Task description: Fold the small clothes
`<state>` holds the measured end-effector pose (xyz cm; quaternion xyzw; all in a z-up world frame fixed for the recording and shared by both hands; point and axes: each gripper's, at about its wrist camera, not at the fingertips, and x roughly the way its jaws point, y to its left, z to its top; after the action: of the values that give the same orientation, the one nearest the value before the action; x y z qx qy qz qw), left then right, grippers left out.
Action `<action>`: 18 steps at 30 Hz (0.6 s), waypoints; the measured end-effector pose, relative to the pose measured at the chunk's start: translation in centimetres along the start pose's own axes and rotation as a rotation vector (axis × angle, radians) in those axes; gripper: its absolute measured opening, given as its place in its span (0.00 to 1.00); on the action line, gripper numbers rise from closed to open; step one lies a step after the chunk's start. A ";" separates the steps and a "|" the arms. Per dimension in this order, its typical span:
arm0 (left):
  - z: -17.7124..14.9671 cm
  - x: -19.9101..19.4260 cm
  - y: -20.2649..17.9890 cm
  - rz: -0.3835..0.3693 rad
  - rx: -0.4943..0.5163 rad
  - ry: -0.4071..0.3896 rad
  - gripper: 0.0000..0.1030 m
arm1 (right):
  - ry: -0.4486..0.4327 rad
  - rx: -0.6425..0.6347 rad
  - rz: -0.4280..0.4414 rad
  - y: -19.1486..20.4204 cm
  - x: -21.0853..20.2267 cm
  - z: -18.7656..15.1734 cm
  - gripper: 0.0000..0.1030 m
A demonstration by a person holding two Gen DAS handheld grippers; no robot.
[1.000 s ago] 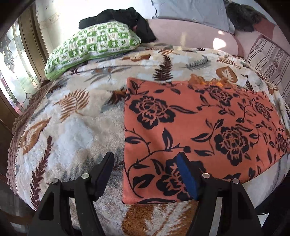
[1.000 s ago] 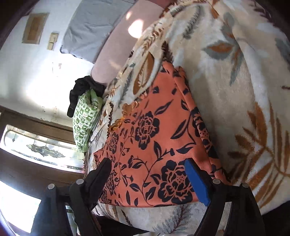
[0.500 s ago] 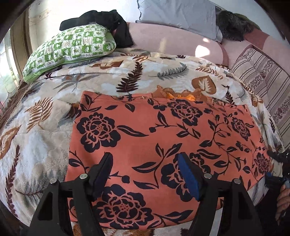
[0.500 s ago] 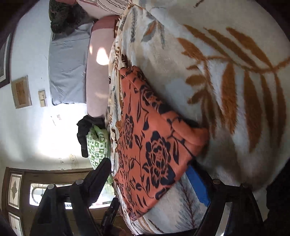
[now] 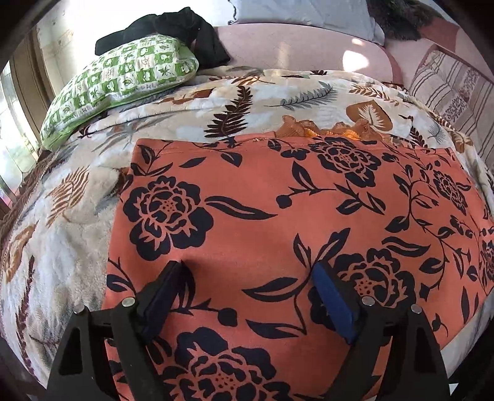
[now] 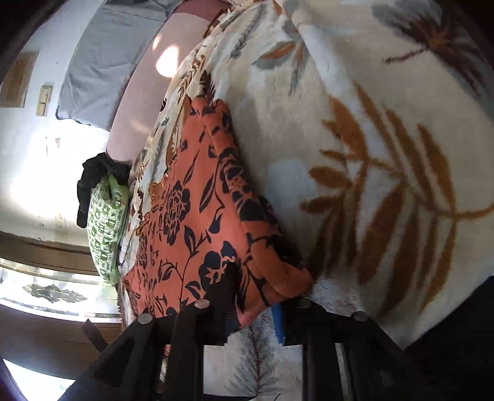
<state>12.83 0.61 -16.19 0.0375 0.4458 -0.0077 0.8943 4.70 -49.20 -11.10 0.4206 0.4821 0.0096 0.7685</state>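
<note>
An orange garment (image 5: 278,216) with black flowers lies spread flat on the leaf-print blanket (image 5: 77,246). My left gripper (image 5: 250,277) is open, its two fingers resting on or just above the cloth near its front left part. In the right wrist view the same garment (image 6: 191,216) runs away from me, and my right gripper (image 6: 262,296) has closed on its near corner, the cloth bunched between the fingers.
A green and white checked pillow (image 5: 123,83) with a black garment (image 5: 173,27) behind it lies at the back left. A pink headboard (image 5: 293,49), a grey pillow (image 5: 293,12) and a striped cushion (image 5: 447,86) stand at the back.
The right gripper went from open beside the garment's corner to closed on it. The left gripper moved a little closer over the cloth and stayed open.
</note>
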 end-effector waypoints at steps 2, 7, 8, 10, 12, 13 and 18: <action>-0.1 -0.1 0.3 -0.013 -0.004 -0.007 0.86 | -0.068 -0.034 -0.031 0.0 -2.2 0.7 0.79; -0.2 0.0 0.6 -0.023 -0.021 -0.014 0.88 | -0.065 -0.191 0.062 3.7 -1.8 5.6 0.79; -0.2 0.1 0.6 -0.025 -0.023 -0.014 0.88 | -0.039 -0.203 0.089 4.4 -0.5 7.1 0.79; -0.2 0.2 0.7 -0.031 -0.025 -0.014 0.88 | 0.012 -0.182 0.084 5.4 2.6 10.2 0.79; -0.2 0.2 0.8 -0.034 -0.031 -0.013 0.89 | 0.100 -0.205 0.055 6.3 7.0 12.8 0.76; -0.1 0.3 0.8 -0.034 -0.033 -0.012 0.90 | 0.157 -0.191 0.027 6.3 9.3 13.6 0.70; 0.2 0.2 1.2 -0.065 -0.047 -0.002 0.90 | 0.115 -0.356 -0.082 10.3 10.0 13.6 0.16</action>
<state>13.15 1.84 -16.16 0.0020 0.4458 -0.0265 0.8947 24.24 -46.97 -9.19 0.2569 0.5326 0.0874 0.8017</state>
